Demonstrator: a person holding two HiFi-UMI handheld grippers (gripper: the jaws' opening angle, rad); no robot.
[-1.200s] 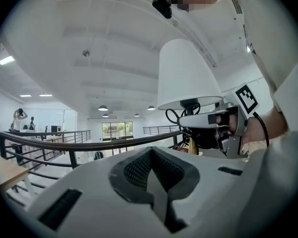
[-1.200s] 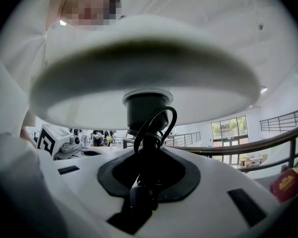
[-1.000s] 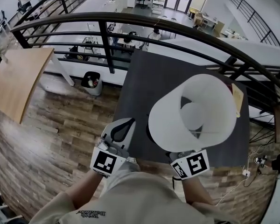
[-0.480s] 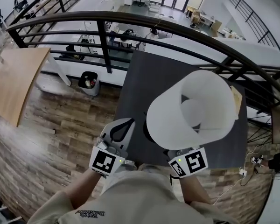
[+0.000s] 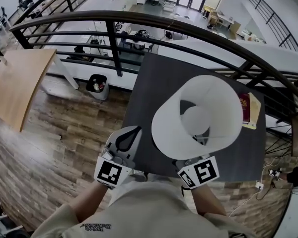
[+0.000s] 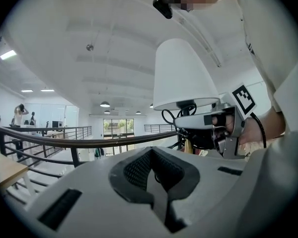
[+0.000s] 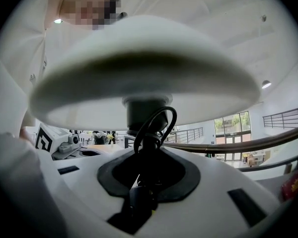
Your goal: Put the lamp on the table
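Though hidden overhead, right fingers (image 7: 188, 178) grip the lamp stem (image 7: 145, 114); left fingers (image 6: 134, 170) closed

Dark grey table (image 5: 156, 83), red book (image 5: 244, 108) near its right edge — wooden floor (image 5: 64, 133) beneath

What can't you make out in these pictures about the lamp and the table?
- Lamp base: in the head view, its shade covers it; in the right gripper view, the right hand-held gripper blocks it.
- Gap between lamp and table: hidden by the shade.
- Book title: too small.
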